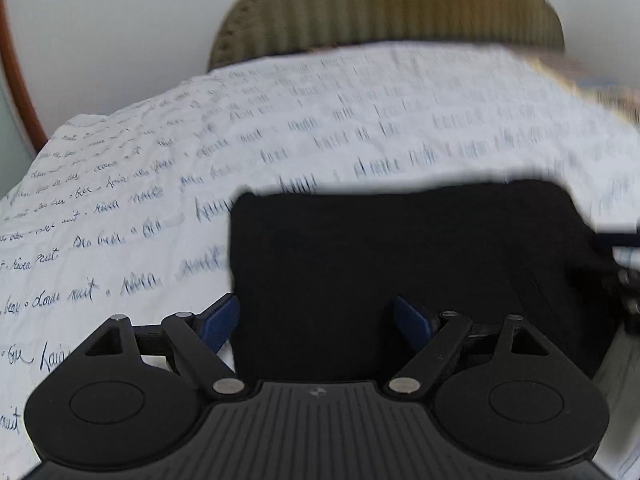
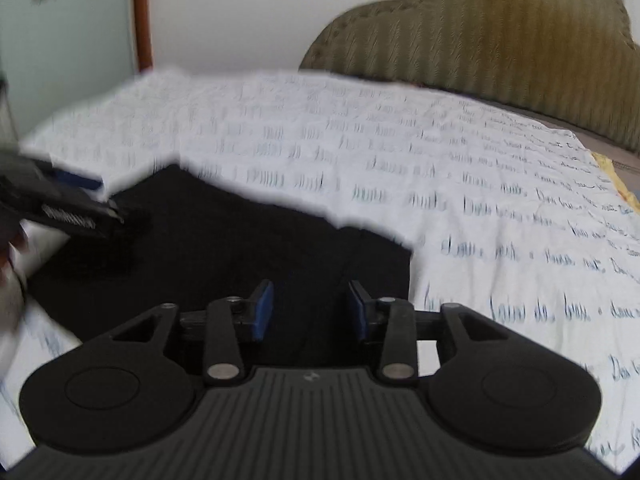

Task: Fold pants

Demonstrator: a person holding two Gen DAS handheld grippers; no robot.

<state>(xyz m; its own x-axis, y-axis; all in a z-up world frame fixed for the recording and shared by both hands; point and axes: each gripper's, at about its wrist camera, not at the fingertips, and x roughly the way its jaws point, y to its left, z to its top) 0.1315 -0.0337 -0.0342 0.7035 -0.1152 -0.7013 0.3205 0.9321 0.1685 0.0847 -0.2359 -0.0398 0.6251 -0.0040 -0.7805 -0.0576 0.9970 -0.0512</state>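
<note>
The black pants (image 1: 400, 264) lie folded into a compact rectangle on the white bedsheet with handwritten script (image 1: 200, 152). My left gripper (image 1: 316, 320) is open and empty over the near left edge of the pants. In the right wrist view the pants (image 2: 224, 248) spread across the lower middle, and my right gripper (image 2: 310, 312) is open and empty just above their near part. The left gripper (image 2: 76, 208) shows blurred at the left edge, over the far left corner of the pants. Both views are motion-blurred.
An olive ribbed headboard (image 2: 500, 40) stands behind the bed against a white wall. A wooden door frame (image 2: 142, 16) is at the far left. A yellow patterned cloth (image 2: 616, 176) peeks out at the bed's right edge.
</note>
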